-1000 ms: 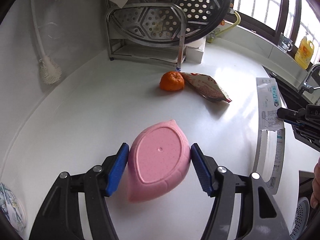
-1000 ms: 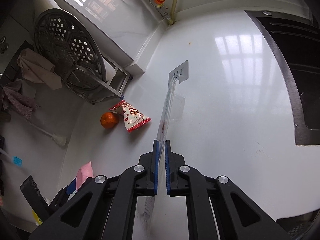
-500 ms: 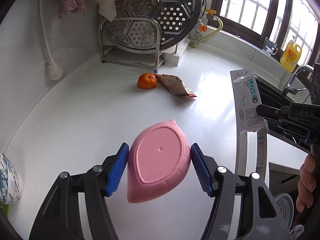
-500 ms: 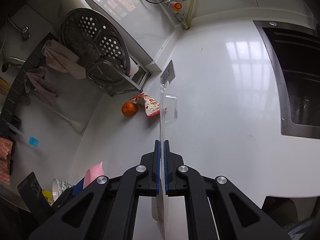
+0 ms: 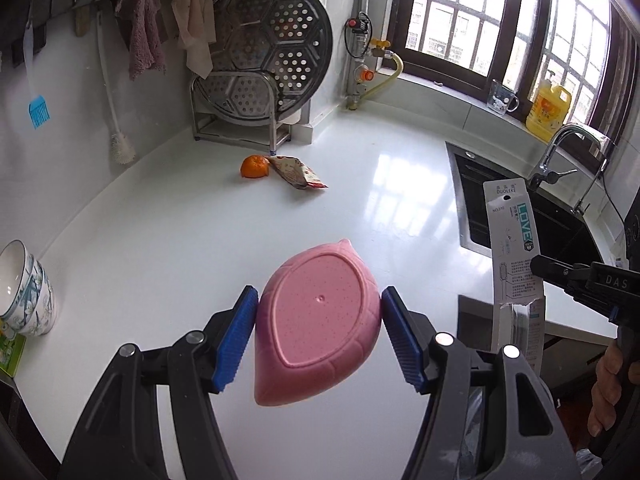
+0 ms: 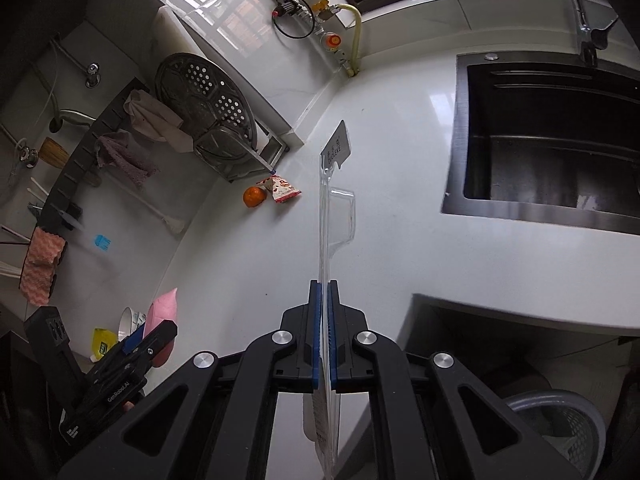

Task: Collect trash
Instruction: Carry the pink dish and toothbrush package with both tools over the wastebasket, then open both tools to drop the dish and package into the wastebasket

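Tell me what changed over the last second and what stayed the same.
Both grippers pulled back and up from the counter; the orange and snack wrapper now look farther off. The right gripper carried the toothbrush package toward the counter's edge, above the bin. Nothing was taken or released: the left gripper still holds the pink dish.

The tabletop [image 5: 192,240] is glossy white and mirrors the window. The dish [image 5: 318,326] looks like matt speckled pink plastic. The package [image 6: 334,216] is clear glossy plastic on printed card. The steamer tray [image 5: 272,52] is perforated shiny metal; the sink [image 6: 552,152] is brushed metal. The cloths [image 5: 144,40] look rough and knitted.
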`<control>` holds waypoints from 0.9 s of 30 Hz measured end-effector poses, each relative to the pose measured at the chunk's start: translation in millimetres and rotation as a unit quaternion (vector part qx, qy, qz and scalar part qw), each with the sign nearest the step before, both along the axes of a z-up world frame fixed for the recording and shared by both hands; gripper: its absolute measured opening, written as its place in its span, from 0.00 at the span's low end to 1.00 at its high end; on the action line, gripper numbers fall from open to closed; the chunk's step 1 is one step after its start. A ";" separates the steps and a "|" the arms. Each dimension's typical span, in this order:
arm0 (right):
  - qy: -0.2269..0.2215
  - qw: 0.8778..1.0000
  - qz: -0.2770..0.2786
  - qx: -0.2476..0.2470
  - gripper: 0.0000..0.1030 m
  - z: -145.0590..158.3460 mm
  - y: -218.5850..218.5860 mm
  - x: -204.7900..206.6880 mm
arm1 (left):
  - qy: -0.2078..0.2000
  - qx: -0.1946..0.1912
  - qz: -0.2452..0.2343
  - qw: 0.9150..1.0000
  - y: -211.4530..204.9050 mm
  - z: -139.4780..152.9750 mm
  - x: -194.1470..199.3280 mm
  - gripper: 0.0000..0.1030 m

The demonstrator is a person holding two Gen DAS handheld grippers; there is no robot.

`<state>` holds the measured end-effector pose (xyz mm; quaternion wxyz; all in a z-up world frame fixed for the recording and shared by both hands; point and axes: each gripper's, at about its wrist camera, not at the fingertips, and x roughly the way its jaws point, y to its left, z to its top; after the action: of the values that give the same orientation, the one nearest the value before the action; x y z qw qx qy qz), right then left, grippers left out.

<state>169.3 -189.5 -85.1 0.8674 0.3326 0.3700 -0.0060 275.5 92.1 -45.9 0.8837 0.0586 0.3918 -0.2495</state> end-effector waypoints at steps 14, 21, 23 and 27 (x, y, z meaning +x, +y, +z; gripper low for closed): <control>0.084 0.995 -0.013 -0.043 0.03 -54.2 -69.4 -173.2 | 0.052 -0.008 -0.107 0.993 -120.4 -35.0 -159.0 0.60; 0.121 0.990 0.040 -0.063 0.03 -95.1 -61.2 -194.9 | 0.098 0.014 -0.113 0.989 -157.7 -87.3 -202.7 0.60; 0.130 0.988 0.053 -0.061 0.03 -105.4 -57.2 -196.7 | 0.104 0.023 -0.112 0.988 -163.7 -98.3 -209.2 0.60; 0.138 0.986 0.073 -0.054 0.03 -118.3 -52.0 -197.5 | 0.108 0.040 -0.103 0.988 -170.8 -112.6 -216.9 0.60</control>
<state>-28.2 -241.5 -203.4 0.8232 0.2528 0.5084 -0.0082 58.6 -78.7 -158.5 0.8027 0.1073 0.4863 -0.3282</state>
